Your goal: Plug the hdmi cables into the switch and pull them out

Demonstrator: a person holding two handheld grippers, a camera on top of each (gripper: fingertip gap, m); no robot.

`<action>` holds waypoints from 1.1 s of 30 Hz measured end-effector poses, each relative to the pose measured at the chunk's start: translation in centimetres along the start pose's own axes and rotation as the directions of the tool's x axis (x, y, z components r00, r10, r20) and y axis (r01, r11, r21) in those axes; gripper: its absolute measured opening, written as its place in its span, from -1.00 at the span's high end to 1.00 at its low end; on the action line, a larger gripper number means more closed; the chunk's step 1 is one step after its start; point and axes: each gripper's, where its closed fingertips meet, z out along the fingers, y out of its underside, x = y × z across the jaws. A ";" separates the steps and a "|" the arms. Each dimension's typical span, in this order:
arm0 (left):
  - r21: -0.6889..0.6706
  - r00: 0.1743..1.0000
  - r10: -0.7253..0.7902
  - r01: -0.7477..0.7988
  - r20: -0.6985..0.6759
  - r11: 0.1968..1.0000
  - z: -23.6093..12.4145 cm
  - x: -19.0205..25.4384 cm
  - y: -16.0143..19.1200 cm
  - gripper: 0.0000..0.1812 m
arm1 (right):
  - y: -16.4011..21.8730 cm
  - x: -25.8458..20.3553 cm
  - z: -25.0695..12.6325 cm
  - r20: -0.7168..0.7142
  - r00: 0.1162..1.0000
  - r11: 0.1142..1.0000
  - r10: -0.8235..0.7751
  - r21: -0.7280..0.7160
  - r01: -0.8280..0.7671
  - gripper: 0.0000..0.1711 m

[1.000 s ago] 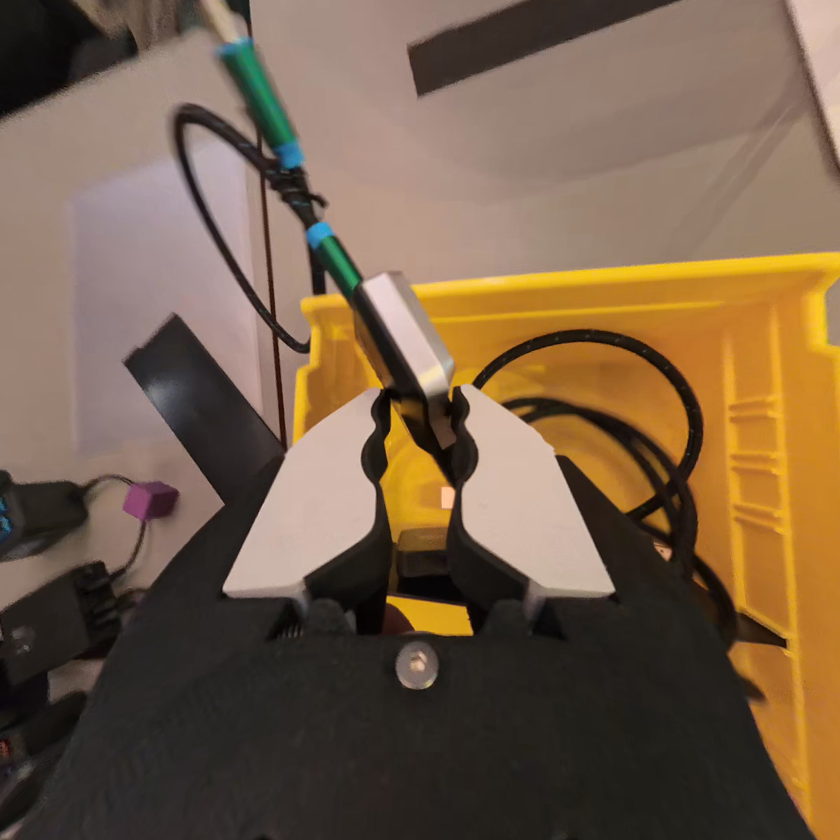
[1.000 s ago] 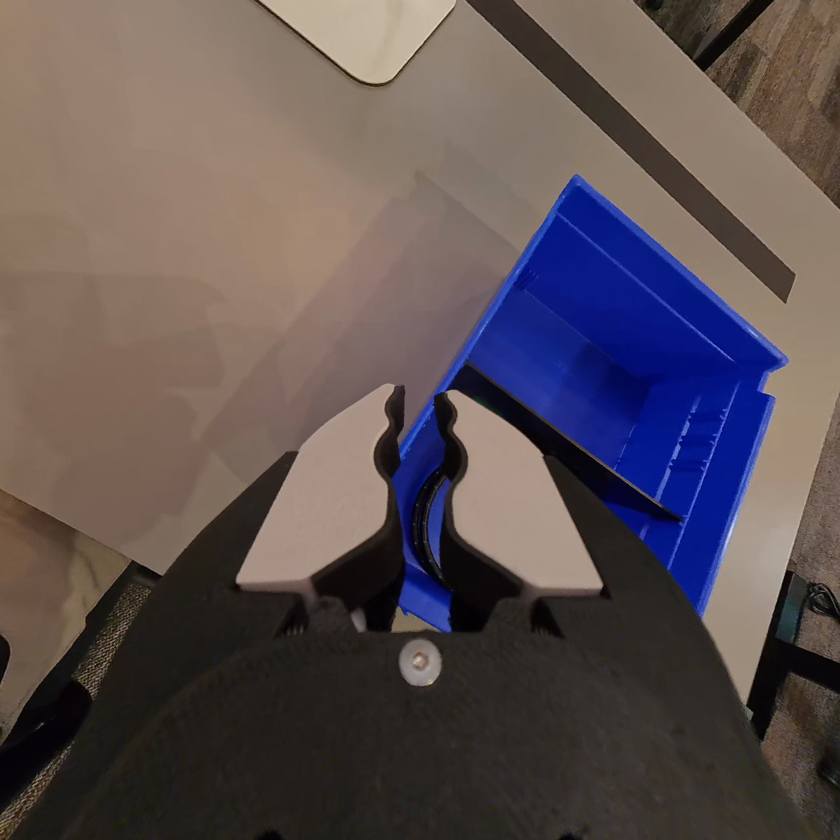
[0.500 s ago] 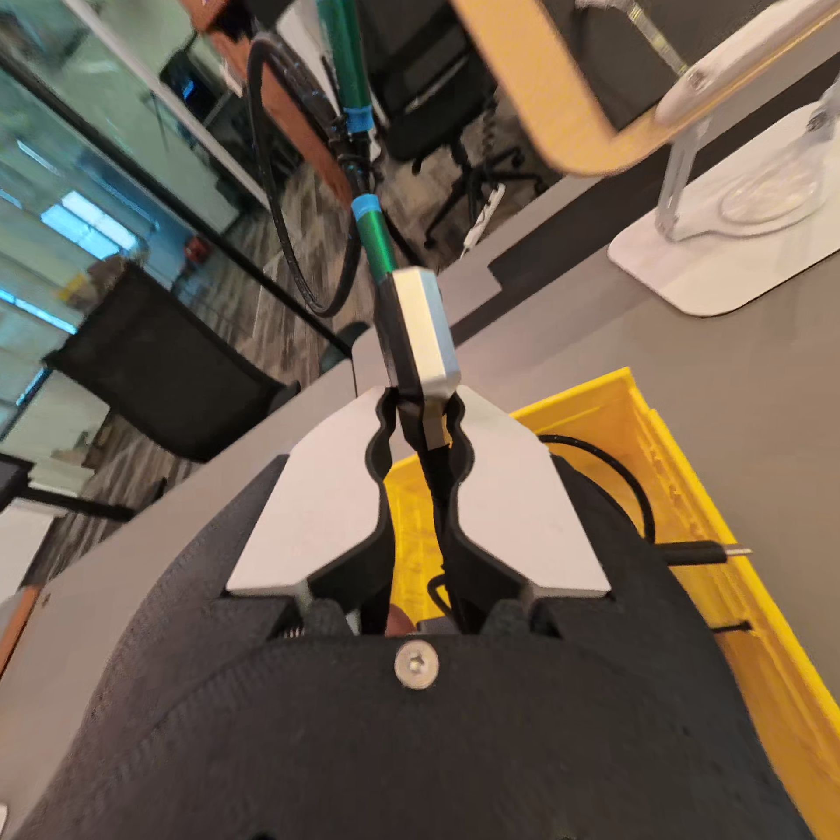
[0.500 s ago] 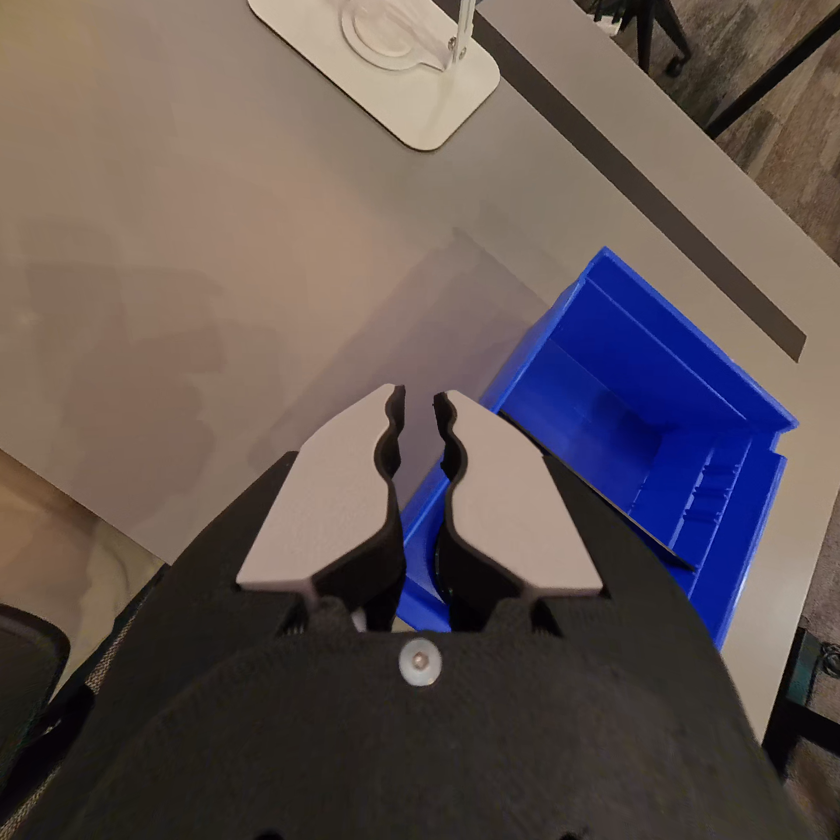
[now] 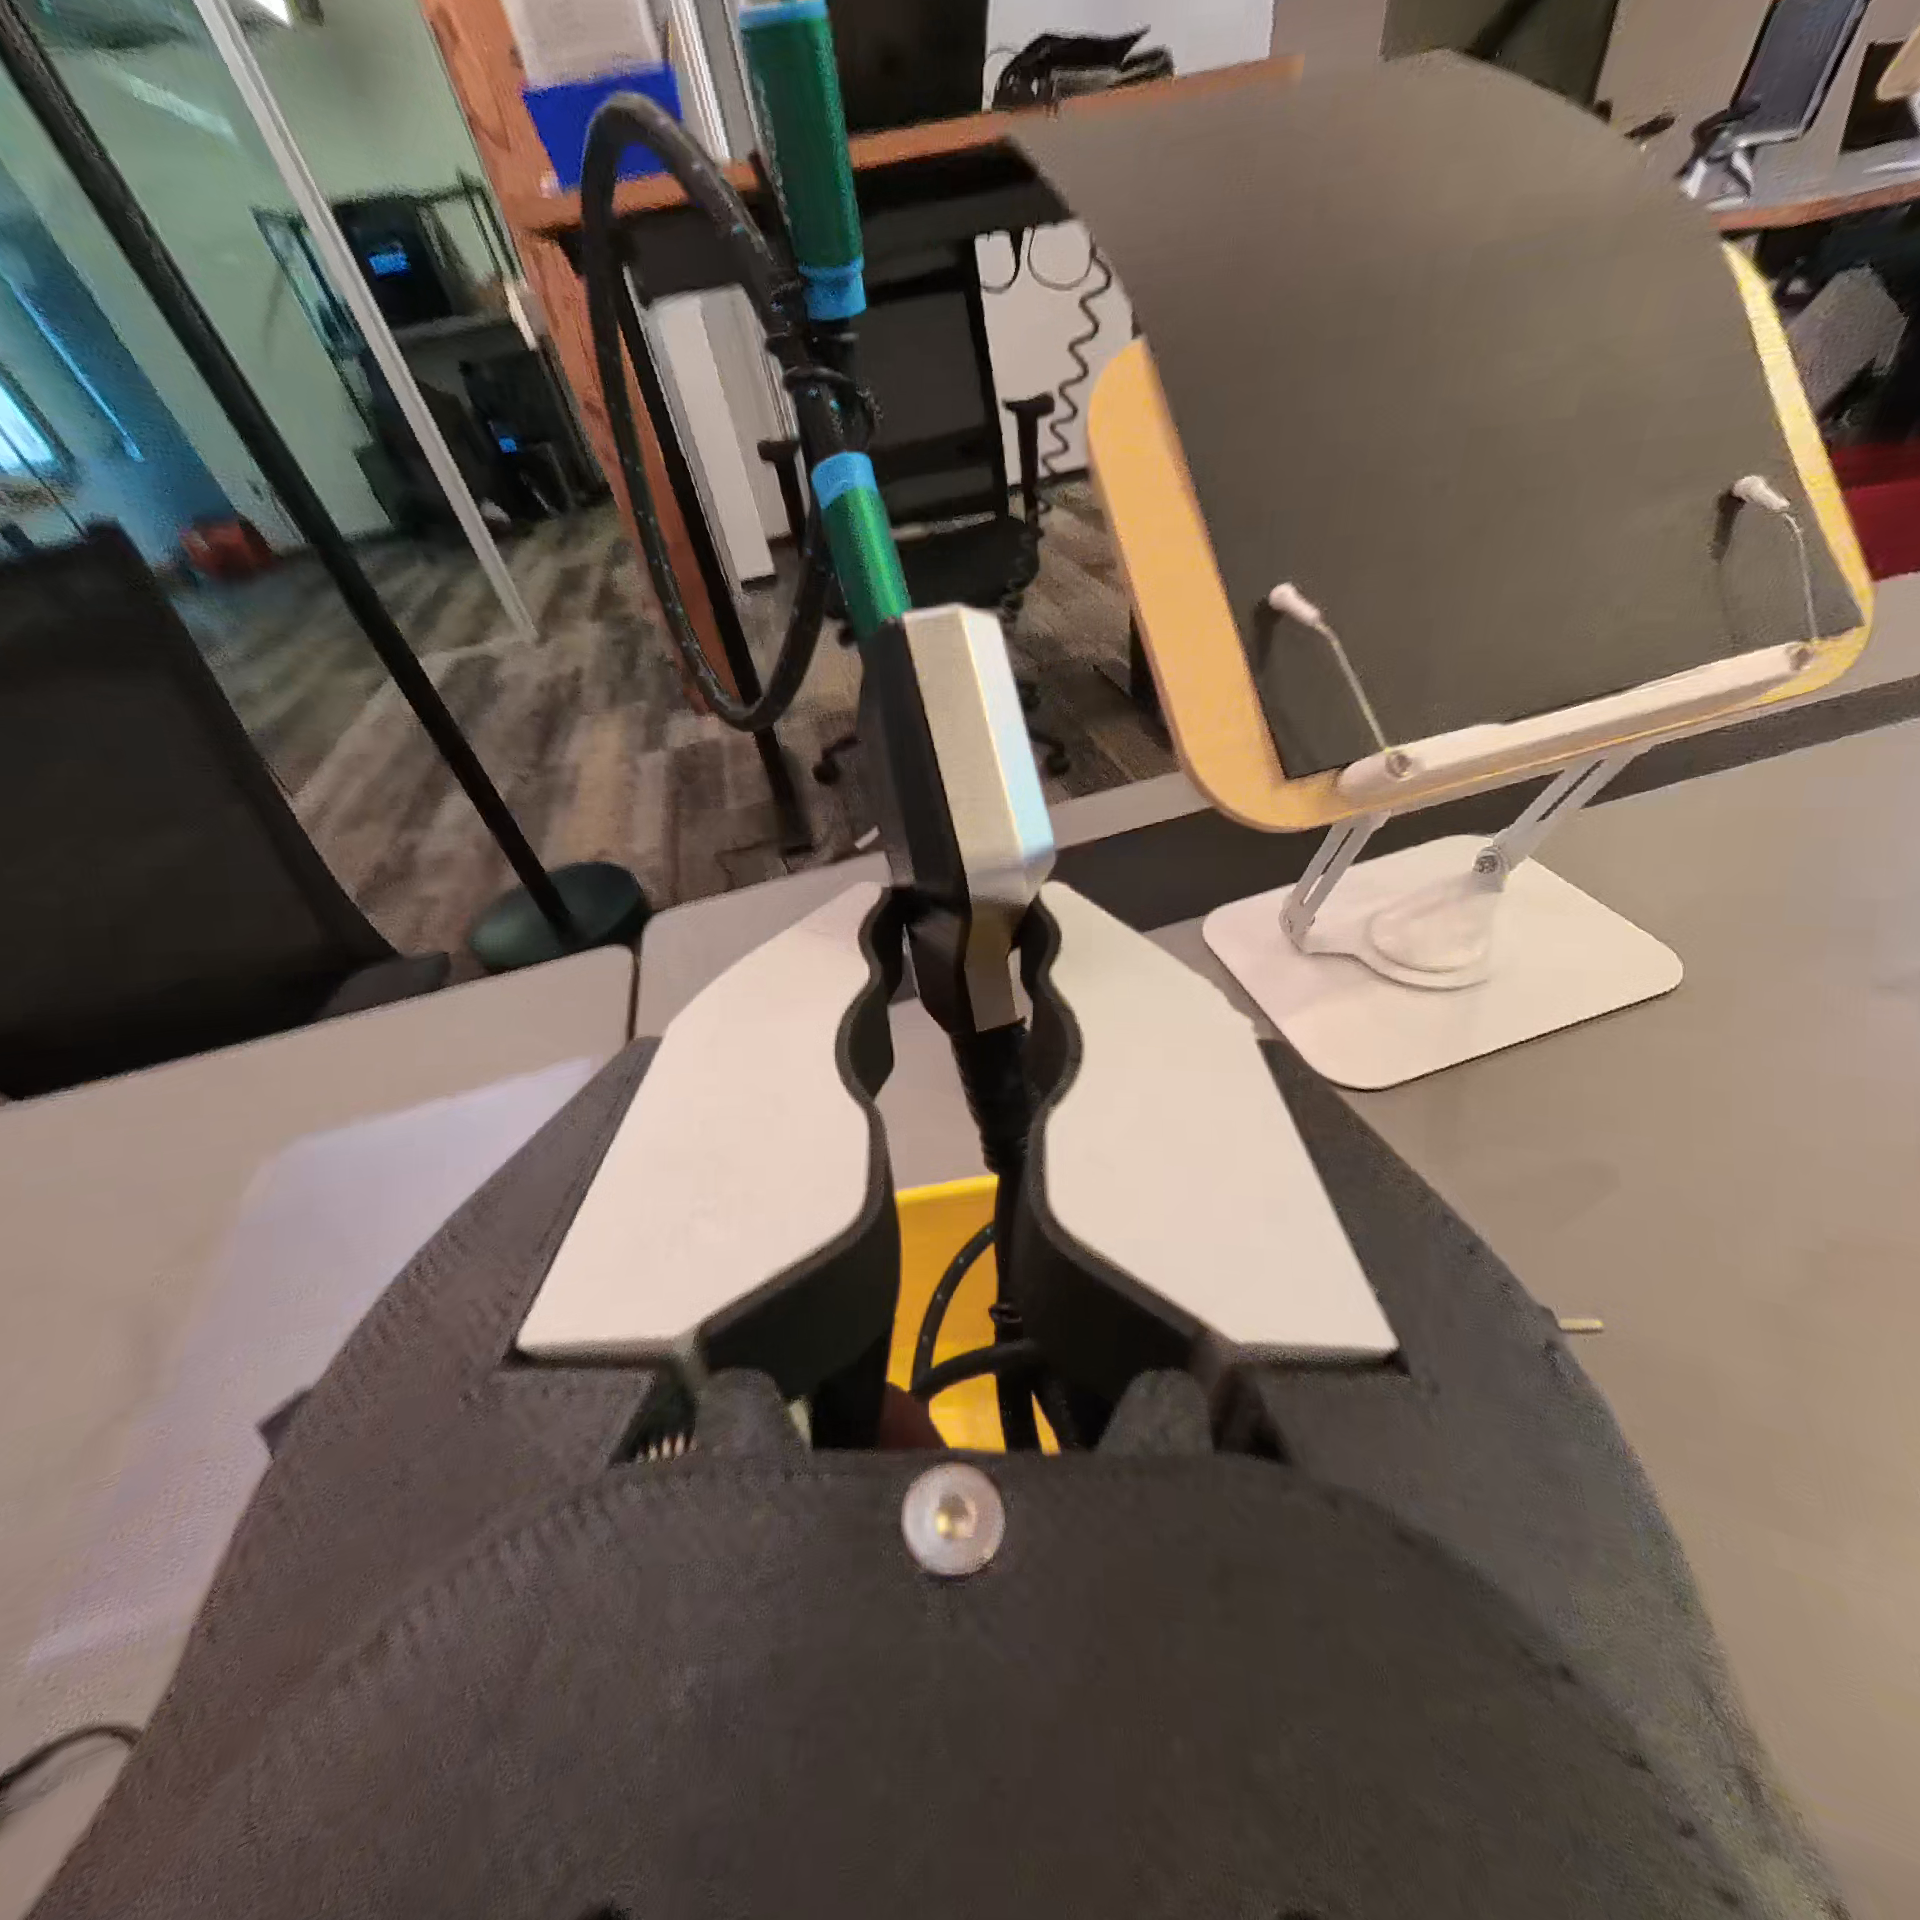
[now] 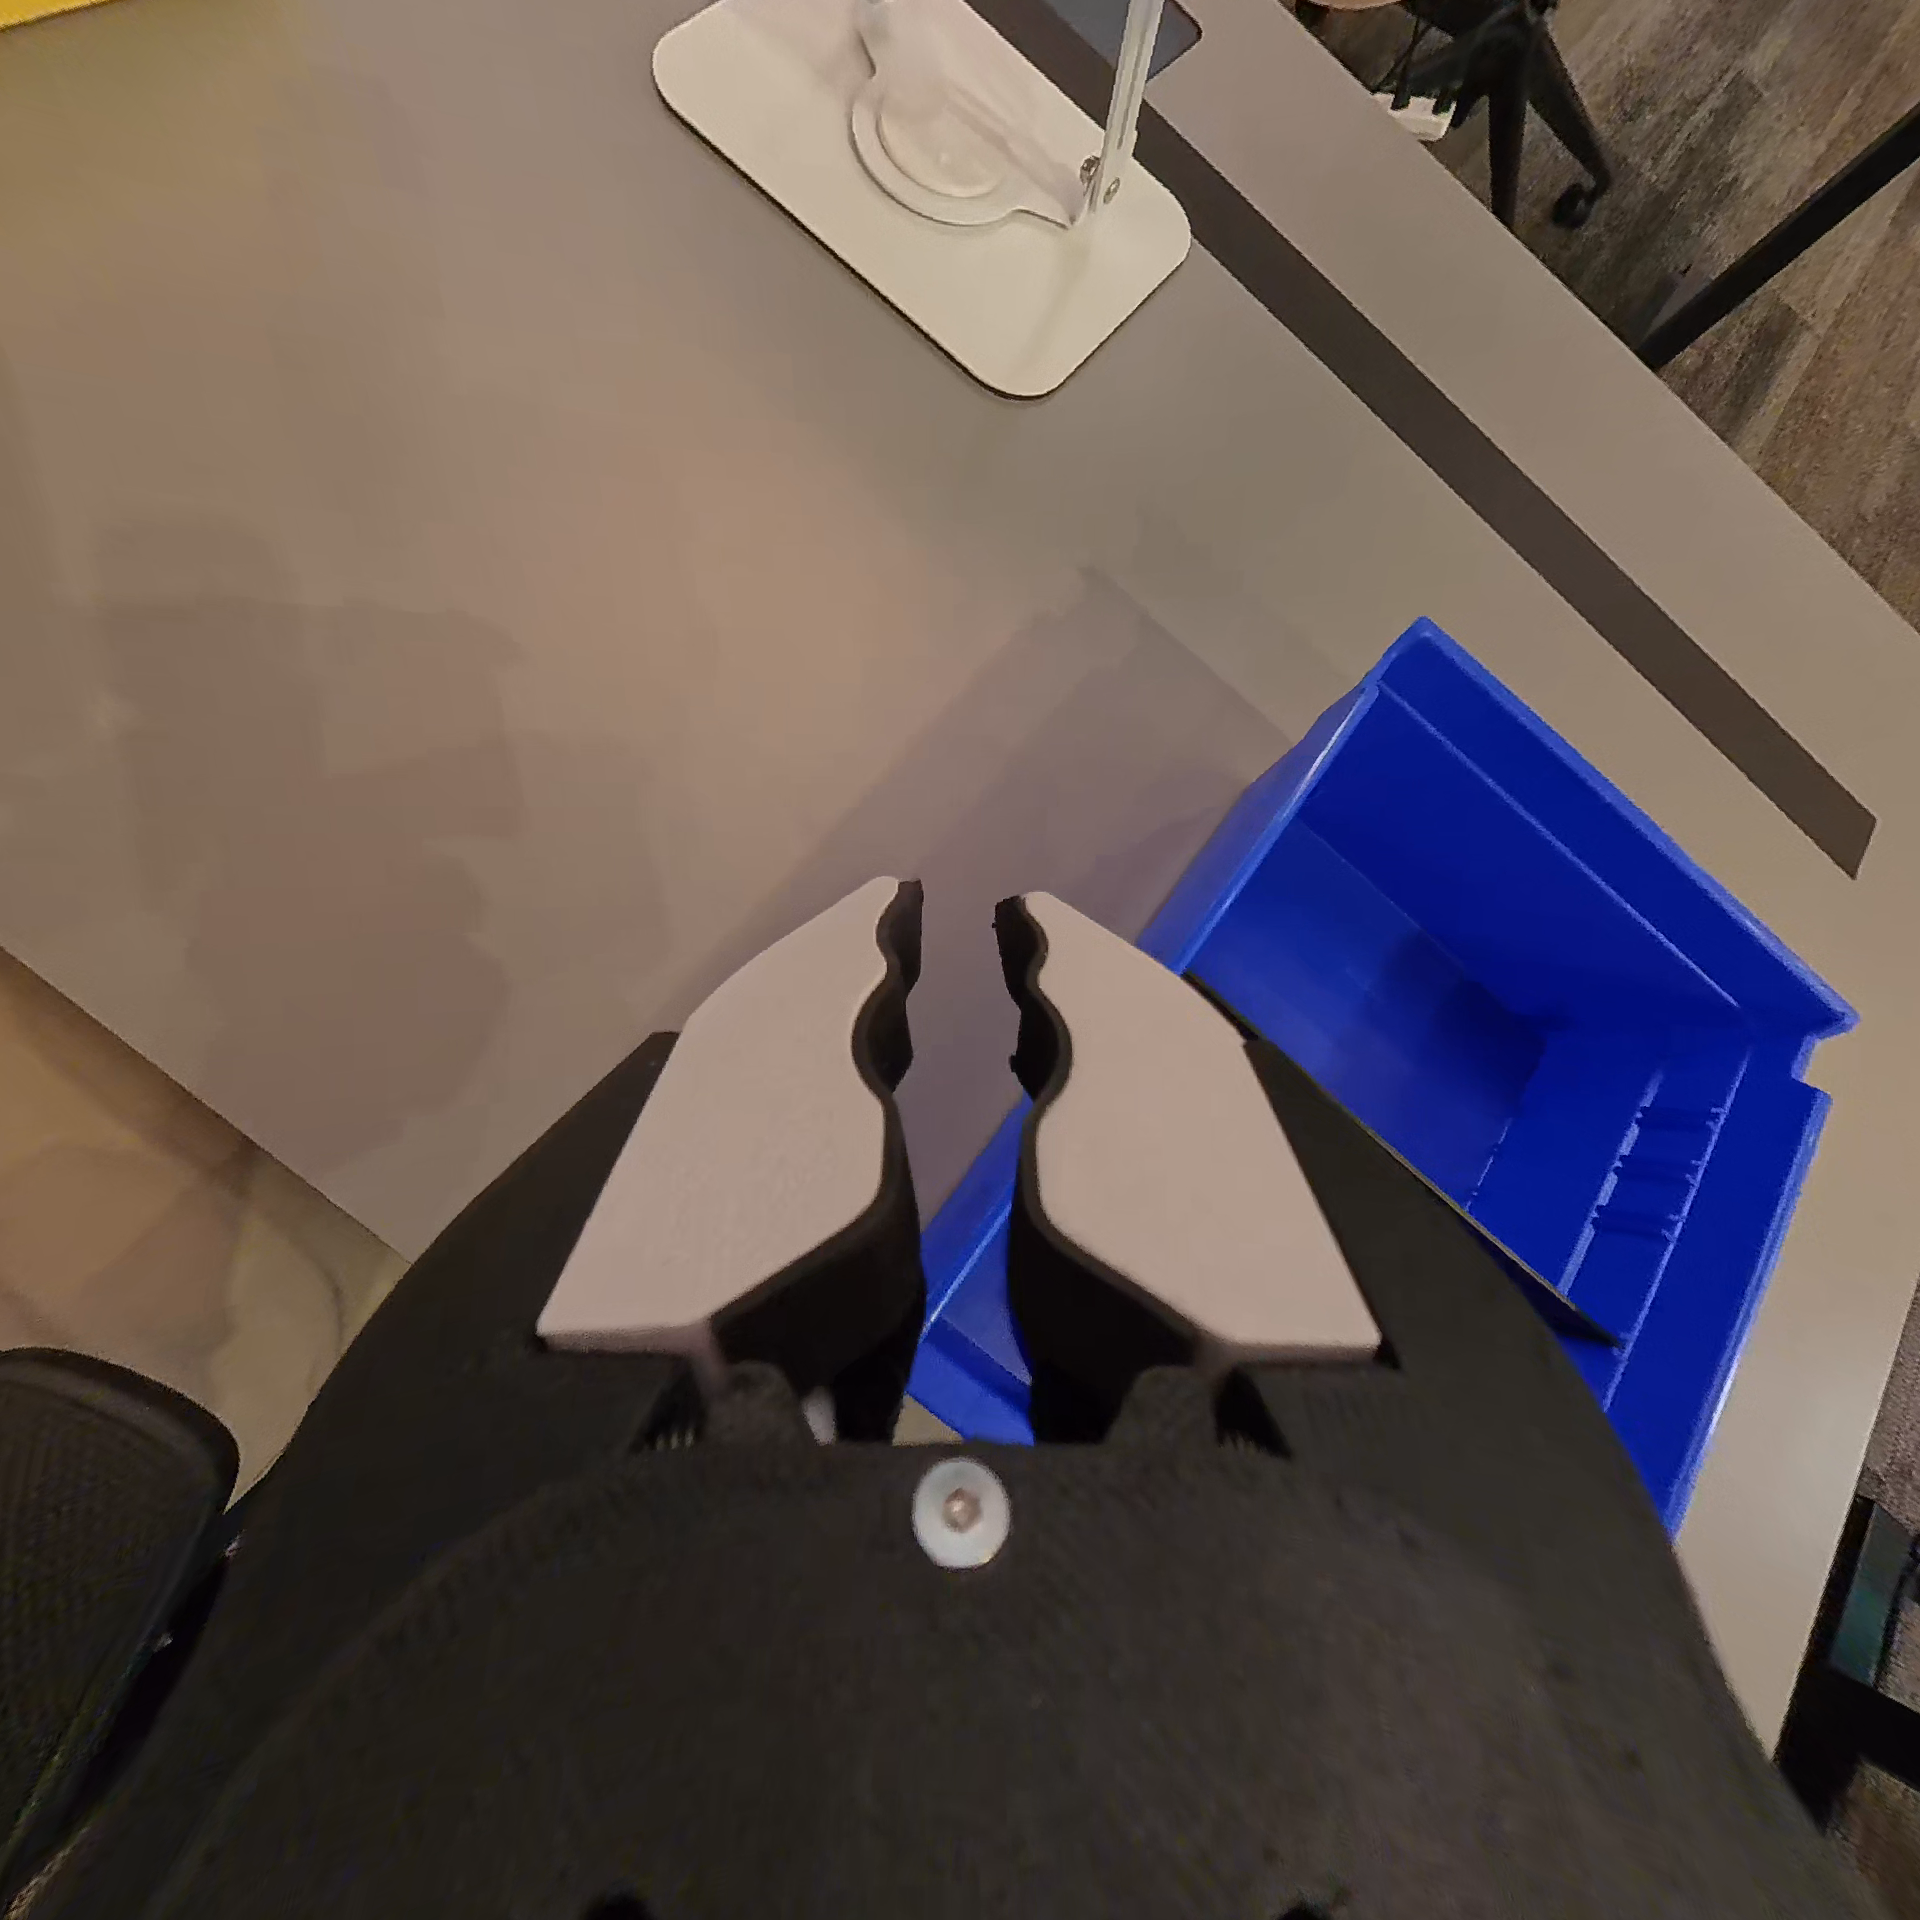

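Observation:
My left gripper [image 5: 961, 914] is shut on the lower end of a small silver HDMI switch [image 5: 987, 769] and holds it upright above the table. A green HDMI plug with blue bands [image 5: 862, 551] sits in the switch's top end, and its black braided cable [image 5: 623, 416] loops up and left. A black lead [image 5: 997, 1122] runs from the switch's bottom down between the fingers toward the yellow bin [image 5: 935, 1278]. My right gripper [image 6: 956, 904] is slightly open and empty, above the grey table beside a blue bin [image 6: 1455, 935].
A tablet stand with a dark panel [image 5: 1455, 416] stands on a white base [image 5: 1455, 977] at the back right; the base also shows in the right wrist view [image 6: 935, 208]. A black chair [image 6: 83, 1455] is by the table's near edge. A dark slot [image 6: 1507, 520] runs along the table's back. There is about 55 centimetres between the tips of the two grippers.
My left gripper has lifted and tilted up with the switch, from over the yellow bin to facing the room. My right gripper has drifted back and up from the blue bin, jaws unchanged.

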 end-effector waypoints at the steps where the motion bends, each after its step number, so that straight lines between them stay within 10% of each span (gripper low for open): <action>1: -0.021 1.000 -0.020 0.020 0.007 1.000 0.4 -0.7 0.9 0.76 | 0.0 0.0 0.0 0.003 1.000 1.000 0.001 0.000 -0.001 0.83; 11: -0.098 0.999 -0.025 0.022 -0.025 0.995 2.9 -1.8 5.2 0.76 | 0.4 -0.2 0.2 0.016 1.000 1.000 0.007 -0.011 -0.006 0.83; 25: 0.293 0.997 0.081 -0.077 -0.002 0.953 0.4 0.0 -10.8 0.76 | -1.4 -1.5 0.7 0.057 0.998 0.999 -0.014 0.050 0.011 0.83; 33: 0.284 0.890 0.446 -0.406 -0.094 0.869 -3.4 12.4 -11.6 0.76 | -6.1 -4.7 -1.7 0.098 0.982 0.943 -0.163 0.307 0.126 0.76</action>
